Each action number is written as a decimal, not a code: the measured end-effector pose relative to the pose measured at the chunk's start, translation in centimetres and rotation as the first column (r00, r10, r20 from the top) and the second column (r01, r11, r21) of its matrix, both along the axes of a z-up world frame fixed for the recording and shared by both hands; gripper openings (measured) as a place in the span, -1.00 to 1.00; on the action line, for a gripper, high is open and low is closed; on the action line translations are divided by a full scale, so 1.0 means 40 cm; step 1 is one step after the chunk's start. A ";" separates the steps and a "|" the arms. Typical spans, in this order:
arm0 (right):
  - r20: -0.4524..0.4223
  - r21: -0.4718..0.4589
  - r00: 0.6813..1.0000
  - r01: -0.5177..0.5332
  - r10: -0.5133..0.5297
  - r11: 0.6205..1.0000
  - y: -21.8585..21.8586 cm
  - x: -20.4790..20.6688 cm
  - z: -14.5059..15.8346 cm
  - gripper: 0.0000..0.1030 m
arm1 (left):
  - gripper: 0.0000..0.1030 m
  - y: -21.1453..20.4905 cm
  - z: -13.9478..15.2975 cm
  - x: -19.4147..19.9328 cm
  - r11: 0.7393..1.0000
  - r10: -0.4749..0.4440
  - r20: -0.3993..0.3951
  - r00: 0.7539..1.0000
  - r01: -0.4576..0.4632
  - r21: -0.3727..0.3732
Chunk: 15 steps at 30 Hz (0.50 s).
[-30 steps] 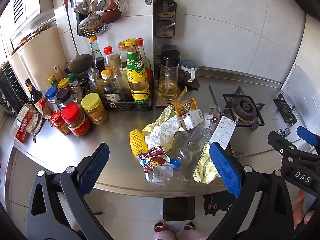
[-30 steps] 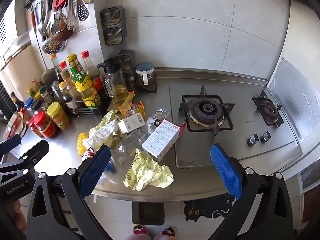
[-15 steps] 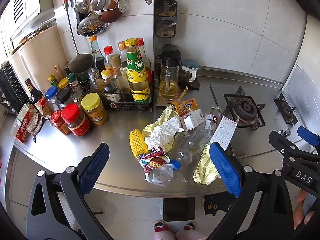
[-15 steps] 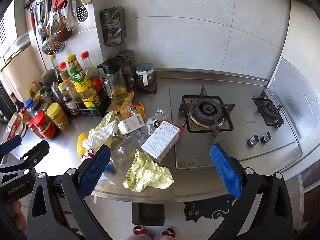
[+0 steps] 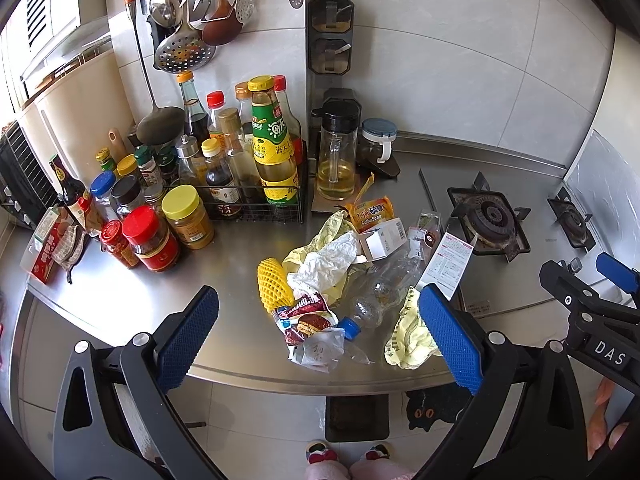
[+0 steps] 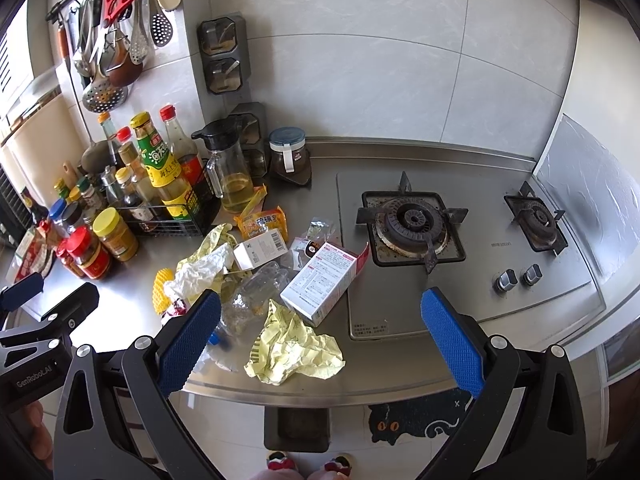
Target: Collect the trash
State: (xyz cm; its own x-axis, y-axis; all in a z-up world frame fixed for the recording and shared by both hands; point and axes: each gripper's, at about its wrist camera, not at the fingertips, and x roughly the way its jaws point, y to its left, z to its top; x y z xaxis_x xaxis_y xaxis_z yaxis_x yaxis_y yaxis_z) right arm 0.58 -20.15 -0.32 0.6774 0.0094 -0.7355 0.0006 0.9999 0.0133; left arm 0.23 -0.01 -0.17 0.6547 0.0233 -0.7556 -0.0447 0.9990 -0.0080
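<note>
While I hold both tools above the front edge of the steel counter [image 6: 400, 376], my left gripper [image 5: 318, 340] has its blue pads spread wide and holds nothing. My right gripper [image 6: 320, 340] is also spread wide and empty. Neither one touches the trash.

All the trash lies in one loose pile on the counter, between the wire rack of sauce bottles [image 5: 256, 200] on the left and the gas burner [image 6: 412, 224] on the right. Nearest to the front edge is a crumpled yellow paper [image 6: 294, 350], which sits between the pads of my right gripper in its view. Just behind it a white and pink carton [image 6: 320, 284] lies flat, with its open flap near the burner. A clear plastic bottle [image 5: 380, 292] with a blue cap lies on its side in the middle of the pile. To the left of it I see a yellow foam net [image 5: 274, 286], a white crumpled tissue [image 5: 326, 264] and a red snack wrapper [image 5: 306, 316], which touches a clear plastic bag [image 5: 320, 354] at the front edge. Farther back, a small white box [image 6: 260, 250] lies against an orange soap packet [image 6: 262, 220], and the packet is just in front of the glass oil jug [image 6: 232, 176].

On the floor below the counter edge stands a small dark bin [image 6: 298, 428], beside a black cat mat [image 6: 416, 416].
</note>
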 end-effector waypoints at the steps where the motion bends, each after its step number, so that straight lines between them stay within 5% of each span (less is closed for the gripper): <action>1: 0.000 0.000 1.000 -0.001 0.001 1.000 0.000 -0.002 0.000 0.94 | 0.85 0.000 -0.001 0.000 1.000 -0.002 -0.002 1.000 0.002 -0.005; 15: 0.004 0.000 1.000 -0.001 0.001 1.000 -0.002 -0.010 0.001 0.94 | 0.85 -0.005 0.009 -0.003 1.000 0.004 0.000 1.000 -0.004 0.002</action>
State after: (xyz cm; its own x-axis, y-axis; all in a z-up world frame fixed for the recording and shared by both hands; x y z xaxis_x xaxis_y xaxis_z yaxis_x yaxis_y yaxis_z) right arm 0.20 -20.24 -0.28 0.6804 0.0102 -0.7327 -0.0006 0.9999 0.0133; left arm 0.12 -0.22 0.18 0.6545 0.0272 -0.7556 -0.0483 0.9988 -0.0058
